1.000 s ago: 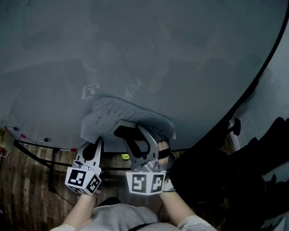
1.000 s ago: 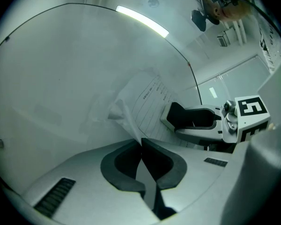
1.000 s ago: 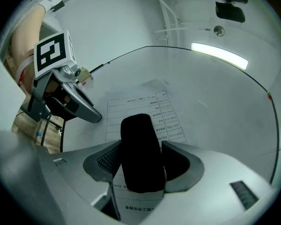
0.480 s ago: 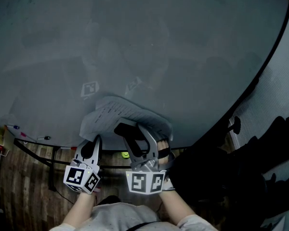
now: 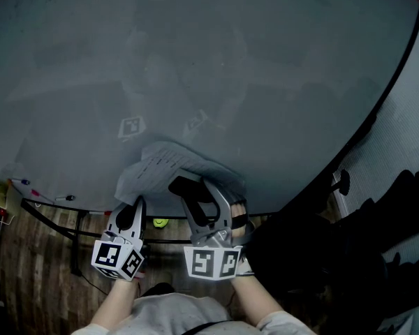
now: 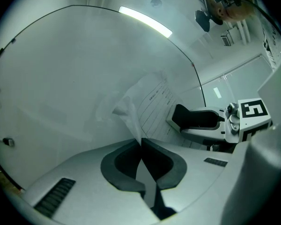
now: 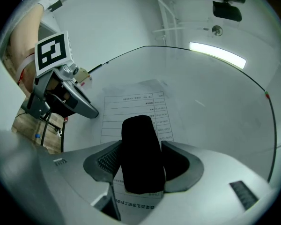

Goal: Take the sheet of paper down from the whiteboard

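Barely anything shifts: the sheet of paper (image 5: pixel 169 165) bows slightly further off the whiteboard (image 5: pixel 195 61), with only its top still flat against it. Printed table rows, text too small to read. Left claw (image 6: pixel 141 142) clenched on its crumpled corner. Right claw (image 7: pixel 141 172) grasps a black block (image 7: pixel 138 135) over the sheet. Pens (image 5: pixel 64 199) at the board's lower left.

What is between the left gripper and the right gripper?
The sheet of paper, as the left gripper view shows: the left gripper pinches its edge, and the right gripper, holding a black block, sits at its other side.
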Demonstrator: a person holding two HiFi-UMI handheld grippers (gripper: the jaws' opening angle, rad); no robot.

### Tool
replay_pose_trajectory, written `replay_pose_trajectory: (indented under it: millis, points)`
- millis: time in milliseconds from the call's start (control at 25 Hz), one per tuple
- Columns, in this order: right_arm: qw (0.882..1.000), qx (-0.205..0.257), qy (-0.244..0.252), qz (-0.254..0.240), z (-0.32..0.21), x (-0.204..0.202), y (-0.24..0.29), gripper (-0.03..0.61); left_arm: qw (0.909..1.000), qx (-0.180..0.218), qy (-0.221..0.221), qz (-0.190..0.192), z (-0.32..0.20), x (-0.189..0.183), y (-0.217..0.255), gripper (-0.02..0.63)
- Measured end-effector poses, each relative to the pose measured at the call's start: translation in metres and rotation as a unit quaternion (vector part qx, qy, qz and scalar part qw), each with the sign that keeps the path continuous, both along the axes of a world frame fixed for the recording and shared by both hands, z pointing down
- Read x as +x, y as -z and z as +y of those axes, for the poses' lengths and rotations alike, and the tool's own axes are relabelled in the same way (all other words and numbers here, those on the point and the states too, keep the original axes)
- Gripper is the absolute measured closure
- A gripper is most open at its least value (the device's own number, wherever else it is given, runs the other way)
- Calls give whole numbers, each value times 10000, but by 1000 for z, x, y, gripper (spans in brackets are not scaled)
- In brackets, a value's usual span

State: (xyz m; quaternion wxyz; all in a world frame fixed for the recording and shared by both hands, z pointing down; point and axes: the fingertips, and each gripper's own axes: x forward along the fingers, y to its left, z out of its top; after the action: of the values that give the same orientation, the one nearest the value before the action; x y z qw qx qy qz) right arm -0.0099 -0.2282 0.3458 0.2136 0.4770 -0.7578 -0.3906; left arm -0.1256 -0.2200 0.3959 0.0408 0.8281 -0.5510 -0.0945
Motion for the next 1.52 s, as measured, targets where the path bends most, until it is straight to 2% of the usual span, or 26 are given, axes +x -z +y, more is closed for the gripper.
replay_pose_trajectory:
  millis: [560, 1520]
  points:
    - [9994, -87, -8, -328, 0, 3, 0, 314, 9999, -122, 81, -2, 4, -7, -9, 598]
    - [9995, -8, 1, -320, -2, 4, -2, 314, 9998, -76, 152, -78, -3, -11, -8, 598]
